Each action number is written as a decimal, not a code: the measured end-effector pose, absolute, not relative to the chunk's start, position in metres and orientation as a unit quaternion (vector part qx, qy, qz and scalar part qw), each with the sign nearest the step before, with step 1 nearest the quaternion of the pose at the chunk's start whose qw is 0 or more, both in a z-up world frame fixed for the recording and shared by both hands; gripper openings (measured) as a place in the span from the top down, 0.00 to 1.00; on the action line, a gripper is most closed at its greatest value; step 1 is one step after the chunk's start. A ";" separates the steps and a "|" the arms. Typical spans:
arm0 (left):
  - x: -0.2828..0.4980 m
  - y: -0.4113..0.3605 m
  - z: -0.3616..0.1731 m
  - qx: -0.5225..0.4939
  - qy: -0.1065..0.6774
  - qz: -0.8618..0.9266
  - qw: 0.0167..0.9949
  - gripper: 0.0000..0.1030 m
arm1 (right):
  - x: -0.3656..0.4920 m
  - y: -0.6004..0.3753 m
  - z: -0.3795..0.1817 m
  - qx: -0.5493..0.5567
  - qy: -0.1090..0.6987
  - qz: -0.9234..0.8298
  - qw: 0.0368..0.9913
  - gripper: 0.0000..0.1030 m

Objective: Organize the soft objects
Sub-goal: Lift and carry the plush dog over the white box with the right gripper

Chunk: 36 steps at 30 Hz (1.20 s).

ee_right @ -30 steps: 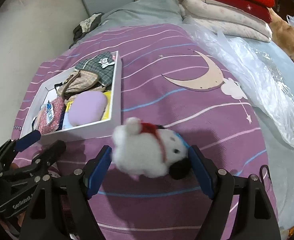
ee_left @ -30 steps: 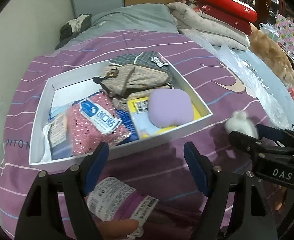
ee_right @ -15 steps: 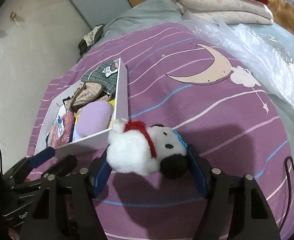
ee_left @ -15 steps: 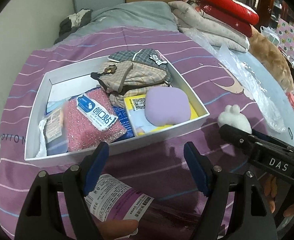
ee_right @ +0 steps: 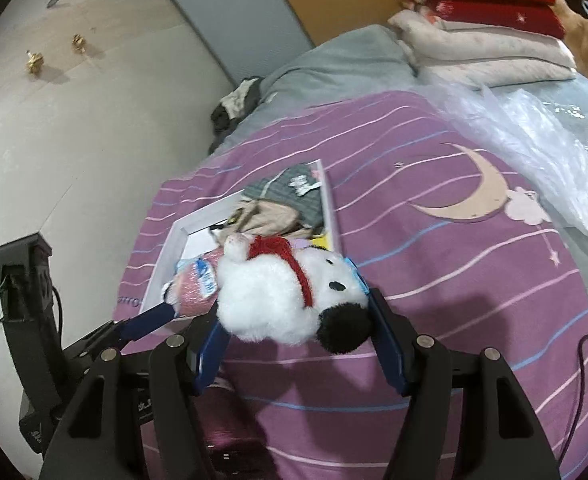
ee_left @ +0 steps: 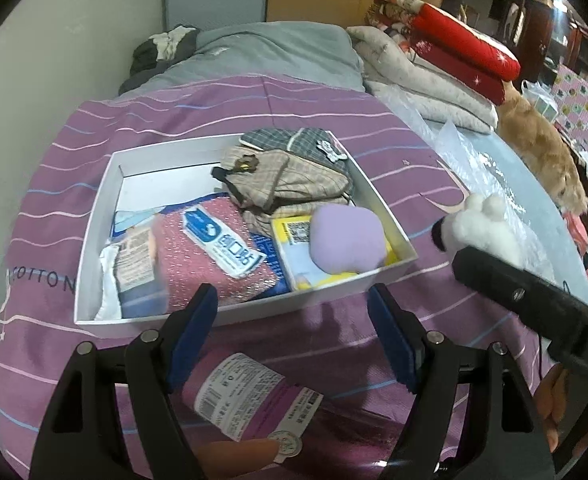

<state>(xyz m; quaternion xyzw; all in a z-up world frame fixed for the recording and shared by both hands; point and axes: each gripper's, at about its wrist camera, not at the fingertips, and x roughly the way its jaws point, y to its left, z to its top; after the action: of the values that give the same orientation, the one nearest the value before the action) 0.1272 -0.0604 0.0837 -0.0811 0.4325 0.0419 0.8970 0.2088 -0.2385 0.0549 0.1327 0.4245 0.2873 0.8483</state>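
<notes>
Right hand-held gripper [ee_right: 294, 320]: blue pads clamped on a white plush dog [ee_right: 290, 292] with red scarf and black ear. Toy lies sideways between the jaws, lifted clear of the purple striped bedspread [ee_right: 454, 280]. From the right wrist view it hangs in front of the near right corner of the white box [ee_right: 330, 204]; whether it is over the box or just short of it, cannot tell. In the left wrist view the same plush dog [ee_left: 482, 228] shows to the right of the box, beyond its right wall.

Left hand-held gripper [ee_left: 290, 336]: jaws apart, nothing between the pads. It sits just short of the white box's [ee_left: 94, 248] near wall. Below it, on the bedspread [ee_left: 334, 120], a purple packet with a printed label [ee_left: 250, 396].

Box contents, left wrist view:
- pink sparkly pack with blue-and-white label [ee_left: 214, 256], near left part
- lilac soft pad [ee_left: 346, 240], near right corner, resting on a yellow-edged card with a QR code [ee_left: 294, 232]
- beige checked cloth bag [ee_left: 286, 184], far right part, lying on a grey plaid fabric piece [ee_left: 294, 140]
- far left part shows bare white floor

Surroundings: folded red and cream blankets [ee_left: 446, 52] stacked at the far right of the bed; clear plastic sheet [ee_right: 534, 132] to the right of the bedspread.
</notes>
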 end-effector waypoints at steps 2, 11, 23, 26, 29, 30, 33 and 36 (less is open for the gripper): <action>0.126 -0.055 0.086 -0.090 0.430 0.042 0.897 0.24 | 0.208 -0.231 0.055 0.128 0.430 0.289 0.846 0.37; 0.122 -0.031 0.087 -0.104 0.427 0.055 0.897 0.24 | 0.201 -0.202 0.058 0.115 0.434 0.304 0.840 0.37; 0.112 0.017 0.089 -0.162 0.421 0.062 0.890 0.24 | 0.195 -0.165 0.062 0.078 0.431 0.312 0.843 0.37; 0.109 0.027 0.090 -0.160 0.420 0.072 0.890 0.24 | 0.193 -0.153 0.063 0.059 0.428 0.316 0.845 0.36; 0.106 0.038 0.091 -0.151 0.417 0.086 0.892 0.24 | 0.191 -0.142 0.064 0.044 0.421 0.324 0.846 0.36; 0.105 0.043 0.090 -0.150 0.417 0.090 0.892 0.24 | 0.191 -0.139 0.064 0.040 0.419 0.325 0.847 0.36; 0.102 0.056 0.090 -0.154 0.416 0.099 0.891 0.24 | 0.193 -0.129 0.066 0.021 0.409 0.323 0.853 0.36; 0.097 0.072 0.089 -0.160 0.414 0.108 0.890 0.24 | 0.197 -0.122 0.069 0.004 0.401 0.315 0.860 0.36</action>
<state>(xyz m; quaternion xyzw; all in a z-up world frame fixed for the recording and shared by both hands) 0.0966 0.0716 0.0895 -0.1599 0.4138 0.1077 0.8897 0.1969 -0.1221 0.0688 0.0038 0.4012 0.3153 0.8600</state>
